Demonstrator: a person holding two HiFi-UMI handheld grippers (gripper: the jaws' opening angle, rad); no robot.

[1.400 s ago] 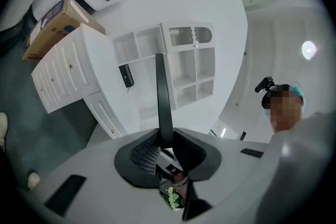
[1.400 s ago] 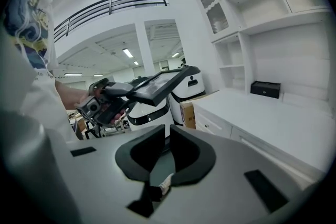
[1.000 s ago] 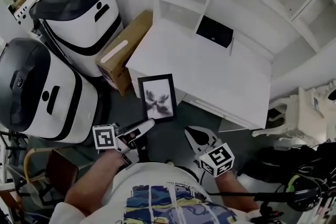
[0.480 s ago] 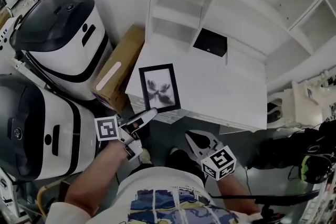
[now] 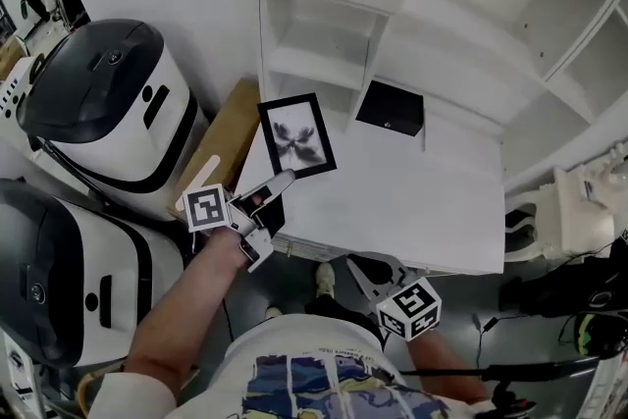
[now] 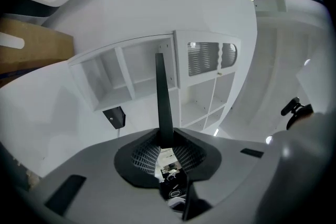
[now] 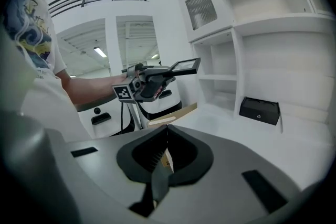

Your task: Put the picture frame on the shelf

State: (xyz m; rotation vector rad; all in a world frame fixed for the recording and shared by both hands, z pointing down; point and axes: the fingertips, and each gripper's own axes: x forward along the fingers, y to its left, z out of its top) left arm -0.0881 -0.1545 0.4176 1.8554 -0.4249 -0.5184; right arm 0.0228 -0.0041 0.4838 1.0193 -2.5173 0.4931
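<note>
At the centre of the head view, the frame (image 5: 296, 135) is held up by its lower edge in the left tool (image 5: 278, 183), its picture side turned upward. It is seen over the left end of the white tabletop (image 5: 422, 211), just in front of the lower left opening of the shelf (image 5: 314, 64), and it is not set down.

From the left gripper view, the frame (image 6: 161, 97) is seen edge-on as a thin dark strip standing straight up from the middle of the picture. The left tool (image 6: 166, 140) is clamped narrowly on its base, both pads pressed against it.

In the right gripper view, the frame (image 7: 185, 65) is shown at centre, raised clear above the tabletop at about the height of a shelf board.

A black box (image 5: 390, 108) is seen at the back of the tabletop, right of the frame and apart from it. A cardboard box (image 5: 218, 144) leans beside the tabletop's left edge.

At the lower right of the head view, the right tool (image 5: 368, 268) is held below the tabletop's front edge. In its own view the right tool (image 7: 167, 129) is closed tip to tip, with nothing gripped.
</note>
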